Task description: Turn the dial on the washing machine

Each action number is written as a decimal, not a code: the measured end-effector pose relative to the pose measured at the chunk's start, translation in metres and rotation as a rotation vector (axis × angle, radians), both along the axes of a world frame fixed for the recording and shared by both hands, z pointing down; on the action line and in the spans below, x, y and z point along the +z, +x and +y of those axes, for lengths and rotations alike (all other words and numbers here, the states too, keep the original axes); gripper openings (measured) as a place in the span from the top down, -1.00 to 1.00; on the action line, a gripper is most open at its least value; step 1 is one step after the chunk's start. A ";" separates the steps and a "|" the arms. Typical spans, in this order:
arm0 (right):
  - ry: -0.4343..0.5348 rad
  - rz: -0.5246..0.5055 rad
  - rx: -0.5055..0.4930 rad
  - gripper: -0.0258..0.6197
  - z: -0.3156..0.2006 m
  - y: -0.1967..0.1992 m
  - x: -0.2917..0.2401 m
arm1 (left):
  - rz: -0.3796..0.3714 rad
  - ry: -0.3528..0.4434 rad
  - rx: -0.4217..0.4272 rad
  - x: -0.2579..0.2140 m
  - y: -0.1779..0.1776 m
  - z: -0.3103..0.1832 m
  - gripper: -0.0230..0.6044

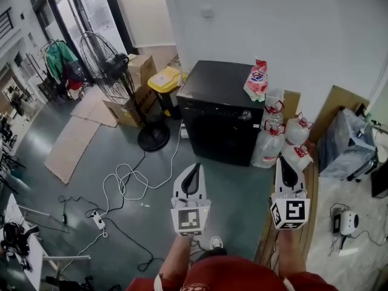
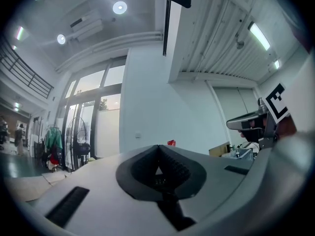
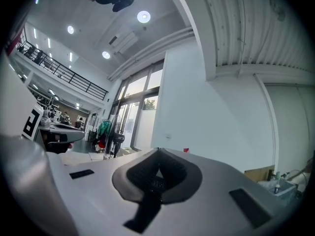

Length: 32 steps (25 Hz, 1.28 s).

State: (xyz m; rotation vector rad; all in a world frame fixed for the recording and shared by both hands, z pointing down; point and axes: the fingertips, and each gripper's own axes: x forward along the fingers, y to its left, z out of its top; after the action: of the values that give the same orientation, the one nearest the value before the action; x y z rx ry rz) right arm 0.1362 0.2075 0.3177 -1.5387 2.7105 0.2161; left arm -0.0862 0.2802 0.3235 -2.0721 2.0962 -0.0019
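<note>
Both tools are closed on nothing: the left tool and right tool hang well short of the black washing machine, whose dial sits on its front. A red-and-white bag stands on top; tied clear bags lean beside it, contents unclear

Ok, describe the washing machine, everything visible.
The washing machine is a black, boxy unit standing upright on the grey floor by the white wall. A small shiny dial sits high on its front, towards the right. A red-and-white bag rests on its top's right corner.
</note>
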 end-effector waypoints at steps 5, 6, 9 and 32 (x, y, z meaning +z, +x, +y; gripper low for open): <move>-0.005 -0.002 0.002 0.89 -0.035 -0.028 -0.001 | -0.050 -0.016 -0.033 0.003 -0.029 -0.032 0.90; -0.006 -0.003 0.004 0.89 -0.042 -0.033 -0.001 | -0.044 -0.018 -0.022 0.003 -0.032 -0.039 0.90; -0.007 -0.002 0.008 0.89 -0.062 -0.048 0.001 | -0.019 0.000 -0.006 -0.001 -0.046 -0.060 0.90; -0.050 -0.018 0.035 0.89 -0.186 -0.081 0.033 | 0.036 -0.014 0.009 0.020 -0.087 -0.187 0.90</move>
State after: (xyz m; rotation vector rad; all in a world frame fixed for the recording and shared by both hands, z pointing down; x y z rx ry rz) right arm 0.0548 0.0214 0.3504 -1.5938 2.6964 0.1356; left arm -0.1733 0.0929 0.3439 -2.1051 2.1140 0.0220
